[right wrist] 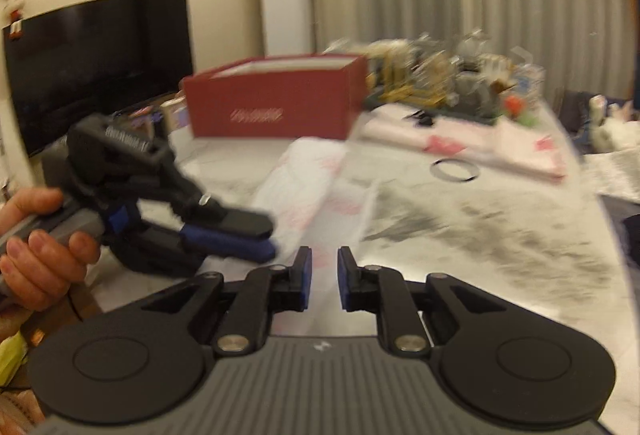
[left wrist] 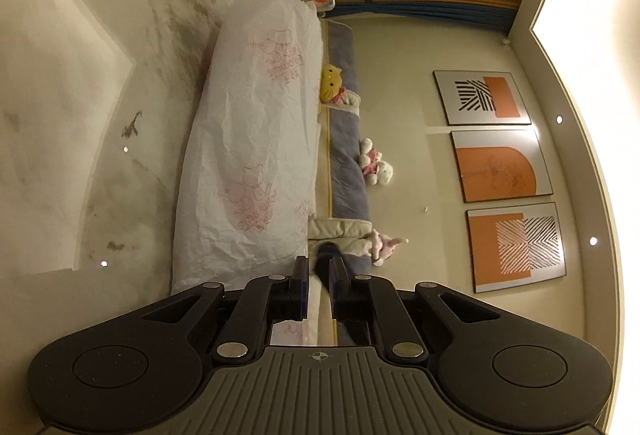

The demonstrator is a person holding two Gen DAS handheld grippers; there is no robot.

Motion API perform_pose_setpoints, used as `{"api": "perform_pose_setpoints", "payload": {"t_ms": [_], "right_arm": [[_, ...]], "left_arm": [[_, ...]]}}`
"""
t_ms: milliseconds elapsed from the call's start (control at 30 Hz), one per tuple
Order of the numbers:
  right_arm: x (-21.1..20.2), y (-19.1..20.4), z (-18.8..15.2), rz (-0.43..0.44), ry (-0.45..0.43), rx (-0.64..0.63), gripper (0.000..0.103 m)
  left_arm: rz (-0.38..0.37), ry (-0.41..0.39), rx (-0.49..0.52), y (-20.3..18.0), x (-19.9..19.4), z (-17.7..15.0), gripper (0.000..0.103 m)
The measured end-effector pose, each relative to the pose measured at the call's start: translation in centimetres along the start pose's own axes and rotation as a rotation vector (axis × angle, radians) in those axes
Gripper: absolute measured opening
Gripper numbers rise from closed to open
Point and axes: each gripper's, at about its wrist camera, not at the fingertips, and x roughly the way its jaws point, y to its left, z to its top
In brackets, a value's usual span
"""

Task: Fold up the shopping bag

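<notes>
The white plastic shopping bag (left wrist: 248, 139) with faint pink cartoon printing lies flat on the marble table (left wrist: 100, 95), stretching away from the left gripper (left wrist: 318, 267), whose view is rolled sideways. The bag's near end sits just ahead of and to one side of that gripper's fingertips. The jaws stand narrowly apart with nothing visibly between them; whether a film edge is caught there I cannot tell.

In the right wrist view, the right gripper (right wrist: 324, 263) has its blue-padded jaws narrowly parted and empty, hovering above the table near the bag's (right wrist: 308, 179) closest end, which lies just ahead of its tips. The left gripper (right wrist: 236, 235) appears there to the left of the right one, held in the person's left hand (right wrist: 36, 235), its fingers close together and low at the bag's edge. This view is blurred, so contact is unclear.

The bag looks like thin crinkled film: very light, limp, slippery, with no stiffness to hold a crease by itself. It will likely slide on the smooth marble and spring open if released early. A sound grip would be at the 2 near corners, pinching both layers together, then carrying them over toward the far end while keeping the film taut.

A red box (right wrist: 276, 99) stands well beyond the bag.
</notes>
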Motion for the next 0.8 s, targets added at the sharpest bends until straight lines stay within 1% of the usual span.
{"api": "perform_pose_setpoints", "payload": {"t_ms": [67,100,167,233,300,333,400,467,533,600,667,733,800], "right_arm": [[-2.1,0.5,0.4,0.051,-0.049,-0.025,0.015],[-2.9,1.0,0.6,0.085,-0.054,-0.047,0.015],[-3.4,2.4,0.7,0.148,-0.019,-0.104,0.015],[-2.6,3.9,0.3,0.172,0.048,-0.161,0.015],[-1.4,5.0,-0.5,0.167,0.106,-0.207,0.015],[-0.6,5.2,-0.8,0.151,0.135,-0.221,0.015],[0.8,5.3,-1.6,0.111,0.193,-0.238,0.014],[1.2,4.6,-2.0,0.116,0.193,-0.201,0.019],[1.1,4.0,-2.2,0.134,0.191,-0.166,0.019],[0.9,3.9,-2.3,0.137,0.185,-0.173,0.019],[0.8,4.0,-2.4,0.133,0.183,-0.179,0.019],[0.8,3.8,-2.5,0.135,0.18,-0.175,0.019],[0.6,3.6,-2.6,0.138,0.175,-0.168,0.019]], "left_arm": [[0.012,0.004,0.005,-0.1,0.1,-0.1,0.008],[0.02,0.004,0.006,-0.2,0.0,-0.1,0.008],[0.035,0.003,0.007,-0.3,0.0,-0.1,0.008],[0.06,0.005,0.018,-0.6,0.1,-0.2,0.008],[0.094,0.009,0.034,-1.0,0.2,-0.2,0.008],[0.111,0.012,0.048,-1.2,0.2,-0.2,0.008],[0.147,0.009,0.108,-2.3,0.0,-0.3,0.008],[0.184,-0.008,0.217,-4.1,-0.4,-0.3,0.008],[0.219,-0.027,0.324,-6.2,-0.7,0.0,0.008],[0.232,-0.029,0.382,-7.4,-0.4,0.6,0.009],[0.256,-0.013,0.402,-8.1,0.3,1.9,0.009],[0.32,0.002,0.389,-7.8,1.2,3.5,0.008],[0.396,-0.004,0.367,-6.9,1.6,5.1,0.008]]}}
